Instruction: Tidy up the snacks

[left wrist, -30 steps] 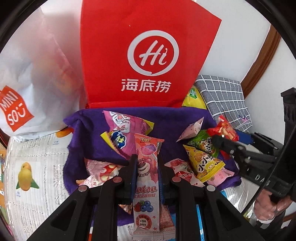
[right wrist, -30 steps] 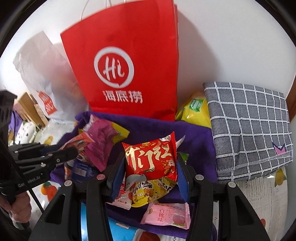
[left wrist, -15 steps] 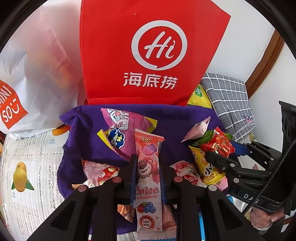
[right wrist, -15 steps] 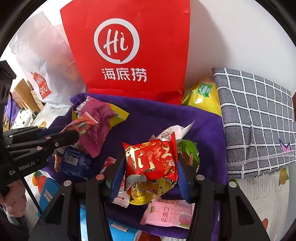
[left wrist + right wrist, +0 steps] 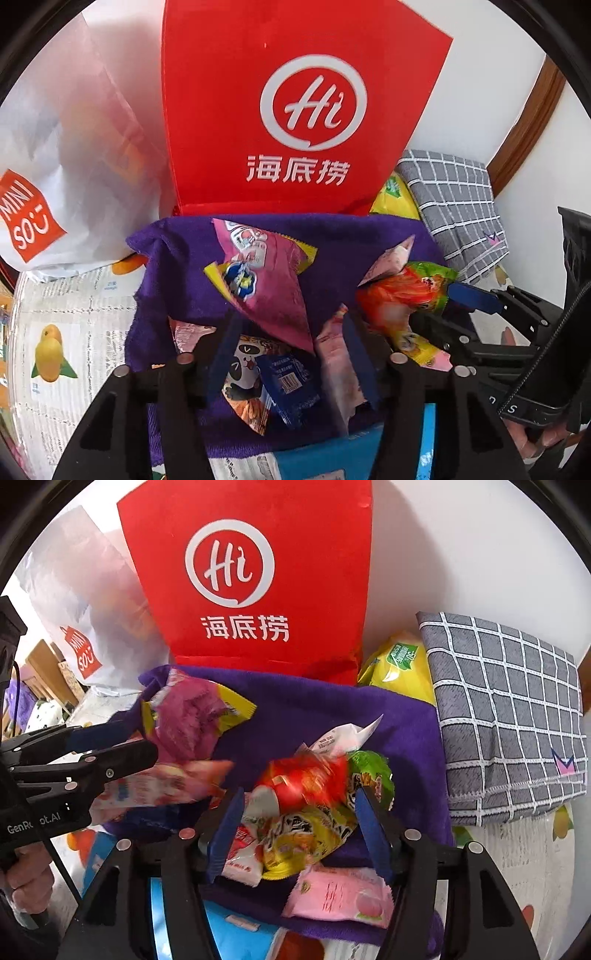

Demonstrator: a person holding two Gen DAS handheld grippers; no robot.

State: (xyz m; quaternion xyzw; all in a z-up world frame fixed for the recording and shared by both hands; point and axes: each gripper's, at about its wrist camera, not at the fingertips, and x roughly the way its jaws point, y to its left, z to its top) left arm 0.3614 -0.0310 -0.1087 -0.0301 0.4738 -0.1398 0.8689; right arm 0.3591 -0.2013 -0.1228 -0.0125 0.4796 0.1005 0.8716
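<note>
Behind the purple towel [image 5: 177, 258] stands a red bag [image 5: 280, 103]. Both grippers' jaws have just been opening: left gripper [image 5: 291, 354] spread beside a blurred pink packet [image 5: 338, 365], right gripper [image 5: 295, 830] spread around a blurred red packet [image 5: 306, 779].

Towel [image 5: 306, 709] spread on table [image 5: 74, 310], snack packets [image 5: 306, 827] scattered on it. Paper bag [image 5: 258, 572] upright behind towel, against wall [image 5: 461, 554]. Plastic bag [image 5: 66, 147] left of paper bag. Folded cloth [image 5: 509, 716] right of towel, wipes pack [image 5: 399, 668] between it and paper bag. Box [image 5: 236, 934] under towel's near edge
</note>
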